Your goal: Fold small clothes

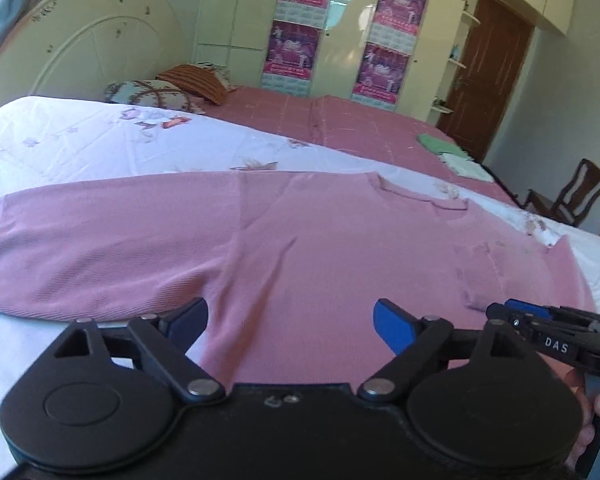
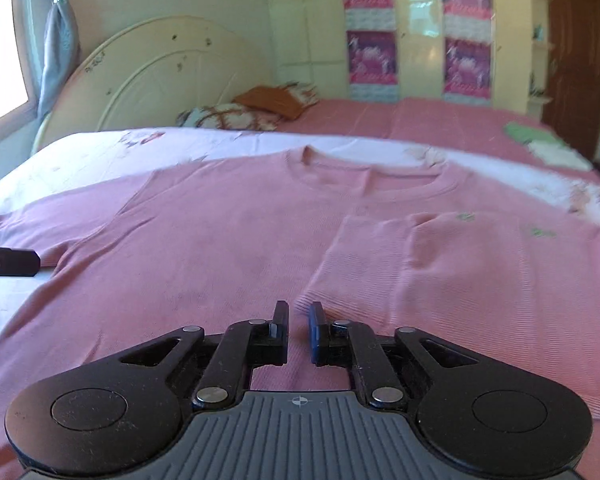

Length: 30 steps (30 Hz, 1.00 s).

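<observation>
On the white flowered sheet (image 1: 100, 148) covering the near side of the bed, a pink sweater (image 2: 220, 232) lies flat, neckline toward the headboard (image 2: 172, 76). One sleeve is folded in across the sweater's chest, the other stretches straight out sideways. The left gripper (image 1: 290, 326) sits low at the sweater's hem, fingers spread wide and released, holding nothing. The right gripper (image 2: 299, 330) is also over the sweater near the folded sleeve's cuff, fingers almost closed with just a thin gap, and I can't see any cloth pinched between them
</observation>
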{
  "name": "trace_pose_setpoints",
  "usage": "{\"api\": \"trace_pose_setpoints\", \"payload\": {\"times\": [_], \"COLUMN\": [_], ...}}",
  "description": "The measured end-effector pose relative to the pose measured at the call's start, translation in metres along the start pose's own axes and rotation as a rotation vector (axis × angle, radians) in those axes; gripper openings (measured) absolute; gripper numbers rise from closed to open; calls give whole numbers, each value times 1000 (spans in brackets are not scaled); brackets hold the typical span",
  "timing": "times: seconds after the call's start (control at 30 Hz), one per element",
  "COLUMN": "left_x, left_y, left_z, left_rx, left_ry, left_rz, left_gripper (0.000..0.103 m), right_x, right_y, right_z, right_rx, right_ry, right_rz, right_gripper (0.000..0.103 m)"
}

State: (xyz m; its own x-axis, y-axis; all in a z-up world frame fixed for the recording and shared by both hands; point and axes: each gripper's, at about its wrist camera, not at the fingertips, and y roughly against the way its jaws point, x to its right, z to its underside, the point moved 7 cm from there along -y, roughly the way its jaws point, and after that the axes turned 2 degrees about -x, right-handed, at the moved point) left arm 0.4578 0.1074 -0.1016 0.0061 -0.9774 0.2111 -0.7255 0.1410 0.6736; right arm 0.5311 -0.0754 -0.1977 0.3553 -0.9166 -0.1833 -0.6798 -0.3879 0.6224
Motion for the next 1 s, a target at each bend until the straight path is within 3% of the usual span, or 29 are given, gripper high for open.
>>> {"api": "trace_pose_setpoints", "payload": {"times": [0.03,0.07,0.13,0.2,0.27,0.33,0.43,0.47,0.5,0.53,0.57,0.6,0.7,0.77,0.87,0.9,1.0], "left_x": [12,24,57,88,112,129,144,148,154,160,164,166,170,159,122,105,75], "left_y": [-7,-14,-40,-68,-93,-117,-132,-135,-139,-143,-144,-142,-105,-84,-61,-58,-74], "left_z": [-3,-5,-9,-10,-7,1,-1,-1,-2,-2,-3,-7,-37,-49,-58,-59,-50], "left_rx": [-7,-18,-62,-110,-166,-232,-211,-211,-216,-223,-225,-207,-43,9,92,109,27], "left_ry": [7,12,29,40,40,31,20,23,21,10,10,21,2,6,-17,-32,18], "left_rz": [49,98,216,297,334,306,270,276,281,286,304,316,343,351,273,234,203], "left_gripper": [84,76,69,69,56,50,50,45,38,10,6,6,6,6,6,6,6], "right_x": [8,24,57,89,118,153,194,205,214,220,225,231,242,247,253,254,263], "right_y": [12,23,46,72,92,116,137,144,153,157,159,165,170,173,172,173,171], "right_z": [2,2,-4,3,12,17,27,31,35,39,41,44,49,48,44,43,34], "right_rx": [22,56,87,100,111,130,159,167,176,183,189,194,198,208,224,232,241], "right_ry": [-42,-103,-202,-285,-374,-501,-663,-700,-734,-759,-788,-824,-895,-927,-989,-1008,-1052], "right_rz": [1,-4,36,92,128,154,168,174,177,176,171,164,149,126,65,42,0], "right_gripper": [41,46,46,46,46,46,46,46,46,46,46,46,46,46,46,46,46]}}
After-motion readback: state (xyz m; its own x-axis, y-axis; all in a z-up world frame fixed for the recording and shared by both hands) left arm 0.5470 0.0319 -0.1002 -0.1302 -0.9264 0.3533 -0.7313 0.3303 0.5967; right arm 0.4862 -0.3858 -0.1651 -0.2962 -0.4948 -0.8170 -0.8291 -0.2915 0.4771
